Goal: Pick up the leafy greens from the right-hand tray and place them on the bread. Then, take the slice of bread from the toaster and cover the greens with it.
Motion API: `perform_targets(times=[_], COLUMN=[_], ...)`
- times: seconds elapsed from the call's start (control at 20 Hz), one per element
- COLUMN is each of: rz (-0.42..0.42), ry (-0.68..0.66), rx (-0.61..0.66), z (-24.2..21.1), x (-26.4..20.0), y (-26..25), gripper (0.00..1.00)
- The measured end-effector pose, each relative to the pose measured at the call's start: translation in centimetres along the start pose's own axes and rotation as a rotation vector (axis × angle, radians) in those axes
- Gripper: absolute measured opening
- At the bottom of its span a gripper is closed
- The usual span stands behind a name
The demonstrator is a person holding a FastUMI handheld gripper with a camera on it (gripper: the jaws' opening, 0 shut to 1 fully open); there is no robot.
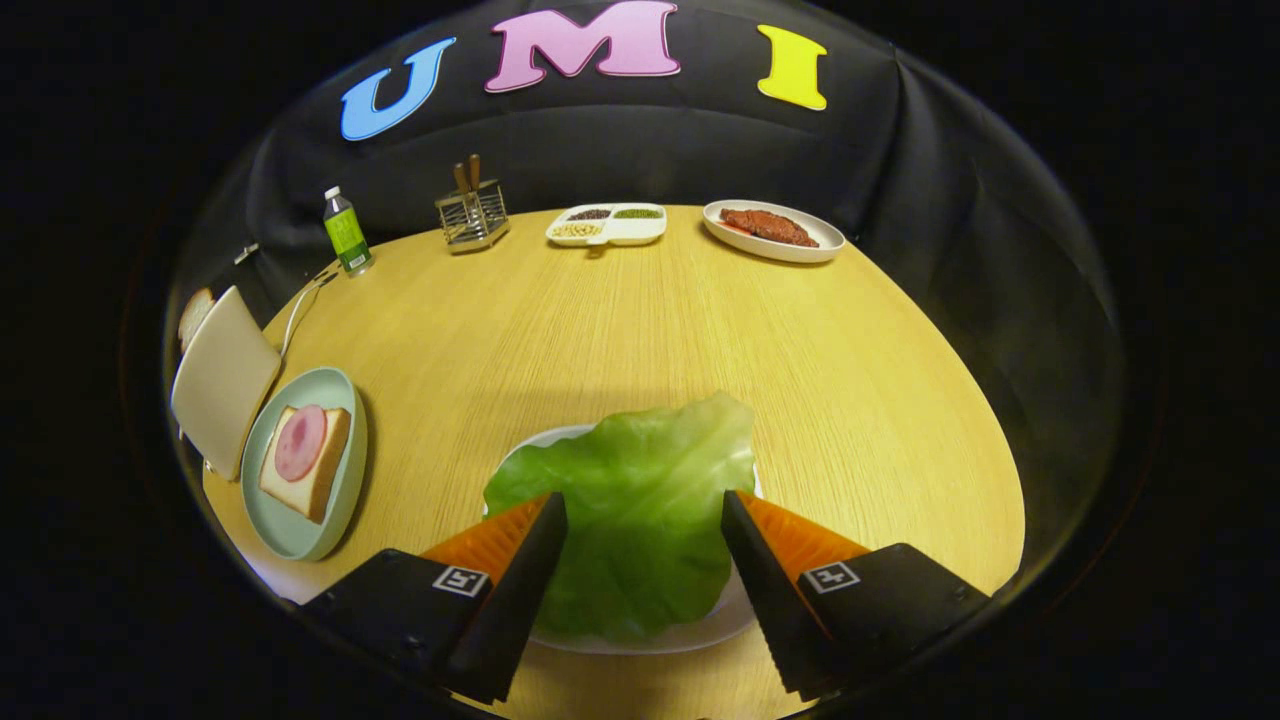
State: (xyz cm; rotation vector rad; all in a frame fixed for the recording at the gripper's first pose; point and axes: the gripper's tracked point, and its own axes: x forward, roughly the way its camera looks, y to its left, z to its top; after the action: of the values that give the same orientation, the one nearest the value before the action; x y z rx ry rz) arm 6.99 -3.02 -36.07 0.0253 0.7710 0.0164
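Your tool [643,520] hangs low over the desk [640,330] with its fingers spread wide, one on each side of the leafy greens [640,500] and pressing on nothing. The leaf lies on a white tray [700,632], covering nearly all of it; only thin slivers of the rim show, and the leaf's near edge runs down between the fingers.

Left of the tray sits a pale green plate [340,400] carrying a slice of bread [322,478] topped with a round pink slice of meat [300,442]. Beyond that plate stands the toaster [222,378], partly cut off at the desk's edge, with a second slice of bread [194,316] peeking out behind it, mostly hidden.

Far across the desk from the tray stand a green bottle [346,232], a wire rack [472,214] with wooden handles, a divided dish [606,225] of grains too small to identify, and a white plate [773,232] of reddish meat.
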Motion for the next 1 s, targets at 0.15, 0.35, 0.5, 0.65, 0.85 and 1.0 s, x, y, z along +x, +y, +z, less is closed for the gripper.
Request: perform_targets(times=[0.15, 0.35, 0.5, 0.65, 0.85, 1.0], rz=[-0.004, 0.01, 0.016, 0.037, 0.055, 0.066], ry=[0.014, 0.018, 0.024, 0.038, 0.049, 0.082], rx=[0.006, -0.002, -0.02, -0.017, -0.007, 0.035], z=[-0.24, -0.09, -0.14, -0.05, 0.01, 0.04], x=[0.26, 0.29, 0.27, 0.33, 0.27, 0.3], y=[0.3, 0.56, 0.63, 0.8, 0.73, 0.72], gripper=[0.96, 0.76, 0.55, 0.36, 0.15, 0.06])
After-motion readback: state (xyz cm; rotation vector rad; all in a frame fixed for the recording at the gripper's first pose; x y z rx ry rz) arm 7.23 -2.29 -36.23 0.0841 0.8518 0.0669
